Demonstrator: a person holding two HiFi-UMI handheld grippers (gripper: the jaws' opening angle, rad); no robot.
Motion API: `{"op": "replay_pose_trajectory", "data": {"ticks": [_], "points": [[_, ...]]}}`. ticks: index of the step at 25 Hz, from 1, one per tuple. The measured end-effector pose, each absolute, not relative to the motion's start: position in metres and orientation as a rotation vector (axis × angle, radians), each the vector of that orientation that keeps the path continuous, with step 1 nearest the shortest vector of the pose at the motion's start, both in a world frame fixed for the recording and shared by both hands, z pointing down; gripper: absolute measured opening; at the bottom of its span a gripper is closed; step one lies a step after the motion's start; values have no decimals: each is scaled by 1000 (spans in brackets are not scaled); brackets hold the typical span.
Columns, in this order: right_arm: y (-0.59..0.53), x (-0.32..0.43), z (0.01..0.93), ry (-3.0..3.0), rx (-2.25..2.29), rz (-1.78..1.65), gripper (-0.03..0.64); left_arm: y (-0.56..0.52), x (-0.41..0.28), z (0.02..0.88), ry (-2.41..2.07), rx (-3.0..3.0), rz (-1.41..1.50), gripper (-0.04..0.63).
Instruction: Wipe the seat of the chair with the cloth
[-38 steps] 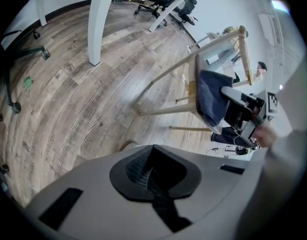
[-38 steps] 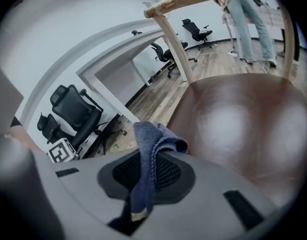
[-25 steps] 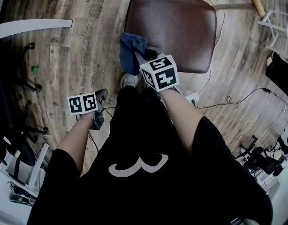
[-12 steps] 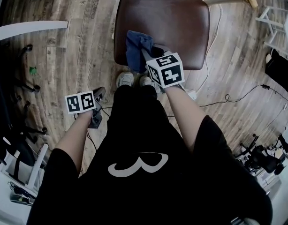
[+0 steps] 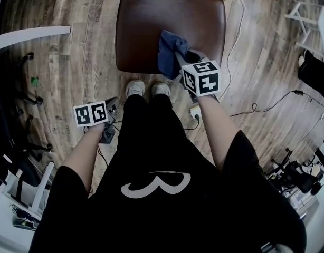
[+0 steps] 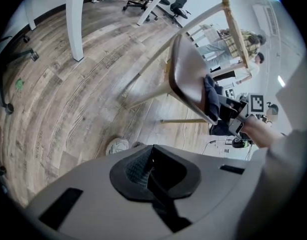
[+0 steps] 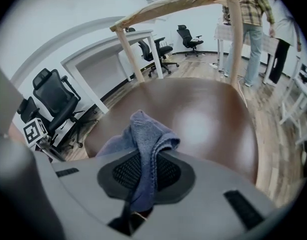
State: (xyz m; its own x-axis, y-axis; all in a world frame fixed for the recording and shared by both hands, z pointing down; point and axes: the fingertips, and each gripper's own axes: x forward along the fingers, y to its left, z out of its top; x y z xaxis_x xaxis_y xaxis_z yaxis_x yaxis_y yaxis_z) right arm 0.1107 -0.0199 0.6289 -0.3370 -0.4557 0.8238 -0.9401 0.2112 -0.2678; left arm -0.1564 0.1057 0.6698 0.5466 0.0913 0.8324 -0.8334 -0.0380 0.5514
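A blue cloth (image 5: 170, 54) lies bunched on the near right part of the brown chair seat (image 5: 151, 20). My right gripper (image 5: 184, 62) is shut on that cloth and holds it against the seat; in the right gripper view the cloth (image 7: 143, 149) is pinched between the jaws over the glossy seat (image 7: 203, 119). My left gripper (image 5: 110, 117) hangs low at the left beside the person's leg, away from the chair, shut with nothing in it. In the left gripper view the seat (image 6: 186, 76) shows edge-on with the cloth (image 6: 212, 91) on it.
Two shoes (image 5: 146, 88) stand just in front of the chair. A cable (image 5: 257, 109) and a power strip (image 5: 194, 112) lie on the wood floor at the right. A white desk edge (image 5: 30, 33) and chair bases are at the left. People (image 7: 258, 29) stand behind the chair.
My right gripper has dragged the cloth along the seat's near edge from its left corner toward the right. The left gripper has stayed where it was.
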Motion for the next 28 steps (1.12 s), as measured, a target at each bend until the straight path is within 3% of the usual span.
{"op": "replay_pose_trajectory", "data": {"ticks": [19,28], "points": [[29,253,633,-1723,1489,1048,49,107,-88,655,-708,1429,757,14],[37,269,613,-1758,1584,1298,49,97,-48,589,-671,1576,596,14]]}}
